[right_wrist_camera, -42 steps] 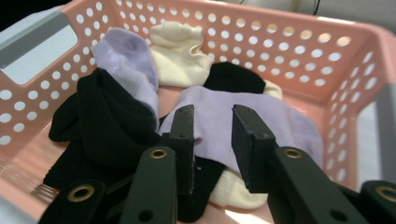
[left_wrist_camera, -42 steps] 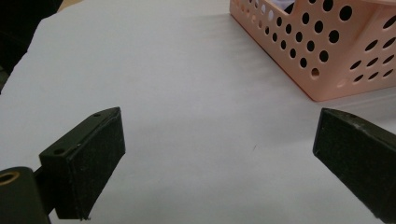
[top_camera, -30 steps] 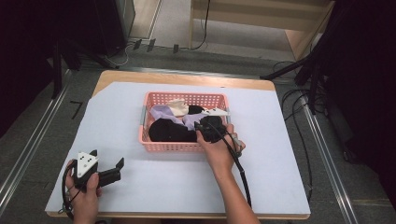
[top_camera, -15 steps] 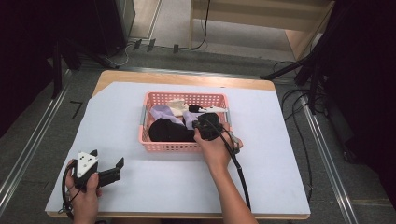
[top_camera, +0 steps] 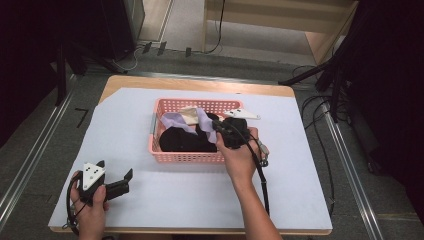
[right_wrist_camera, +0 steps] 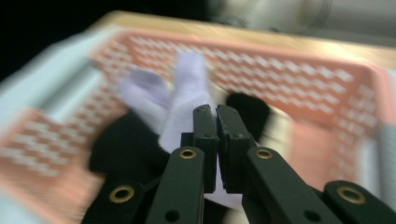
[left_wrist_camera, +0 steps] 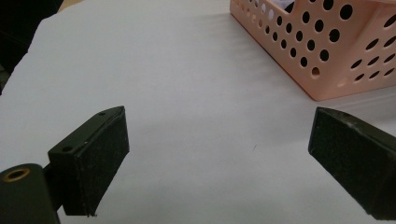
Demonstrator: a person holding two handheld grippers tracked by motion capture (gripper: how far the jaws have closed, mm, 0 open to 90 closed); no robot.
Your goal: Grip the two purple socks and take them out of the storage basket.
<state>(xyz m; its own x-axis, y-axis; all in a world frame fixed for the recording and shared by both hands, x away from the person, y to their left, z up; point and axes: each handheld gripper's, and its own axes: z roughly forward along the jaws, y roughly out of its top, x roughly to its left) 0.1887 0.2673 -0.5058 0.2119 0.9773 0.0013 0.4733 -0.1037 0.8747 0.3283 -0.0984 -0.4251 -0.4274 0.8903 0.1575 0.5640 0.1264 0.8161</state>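
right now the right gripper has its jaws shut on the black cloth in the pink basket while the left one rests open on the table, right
Not quite: the right gripper is shut on the lavender cloth, not the black cloth. The right gripper view shows the pale fabric pinched between its jaws. The rest holds: the cloth is in the pink basket, and the left gripper rests open on the table.

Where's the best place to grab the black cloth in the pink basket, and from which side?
Probably take the black cloth at its bunched near-left mound, coming straight down from above: the basket walls block the sides, and the lilac cloth drapes over its far part.
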